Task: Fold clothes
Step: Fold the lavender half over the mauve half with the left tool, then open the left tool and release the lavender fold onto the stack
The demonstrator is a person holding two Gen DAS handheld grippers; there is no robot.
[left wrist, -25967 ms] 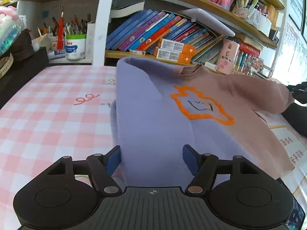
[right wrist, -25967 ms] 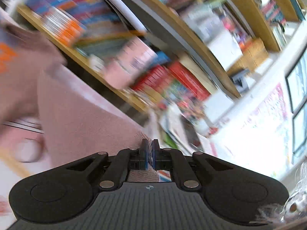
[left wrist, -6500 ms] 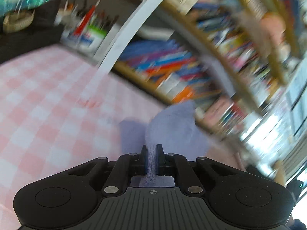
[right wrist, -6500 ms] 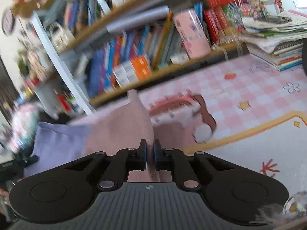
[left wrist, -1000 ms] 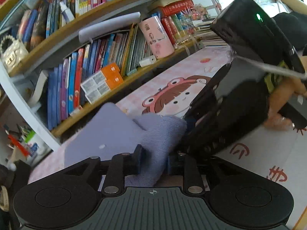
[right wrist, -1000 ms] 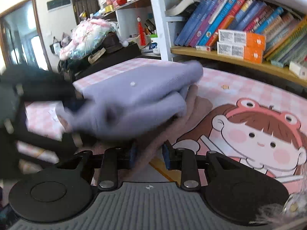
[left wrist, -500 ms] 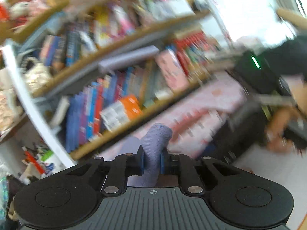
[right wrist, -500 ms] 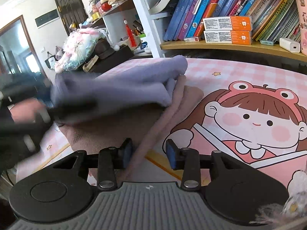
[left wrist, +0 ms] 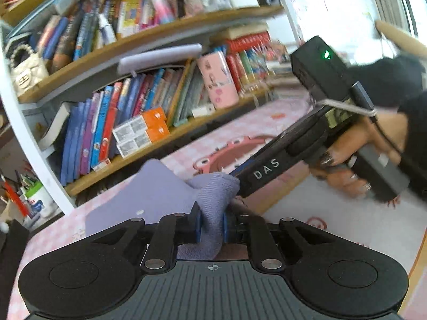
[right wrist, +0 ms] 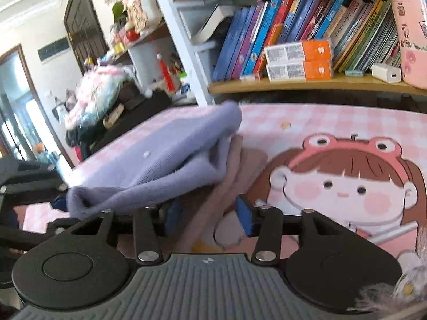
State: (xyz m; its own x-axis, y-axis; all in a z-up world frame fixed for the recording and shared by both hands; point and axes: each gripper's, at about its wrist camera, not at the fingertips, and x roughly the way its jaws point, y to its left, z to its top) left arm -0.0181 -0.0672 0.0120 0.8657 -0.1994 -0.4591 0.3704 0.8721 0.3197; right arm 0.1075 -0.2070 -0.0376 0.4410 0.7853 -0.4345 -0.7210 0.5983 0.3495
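Observation:
The sweater, lilac on one half [right wrist: 160, 160] and dusty pink on the other [right wrist: 234, 160], lies folded in layers on the pink checked table mat [right wrist: 333, 120]. In the left wrist view the lilac fold [left wrist: 213, 194] bunches up between my fingers. My left gripper [left wrist: 210, 225] is shut on this lilac fold. My right gripper [right wrist: 206, 220] is open, its fingers on either side of the pink edge without pinching it. In the left wrist view the right gripper body [left wrist: 280, 160] reaches in from the right, touching the lilac fold.
A bookshelf [right wrist: 293, 53] full of books stands behind the table. A pink cup [right wrist: 411, 40] and orange boxes [right wrist: 299, 58] sit on its lowest shelf. A cartoon girl print [right wrist: 341, 181] covers the mat at right. A pen holder [left wrist: 40, 200] stands at far left.
My right gripper has opened and let go of the pink edge. My left gripper still holds the lilac fold, now lower and close to the right gripper.

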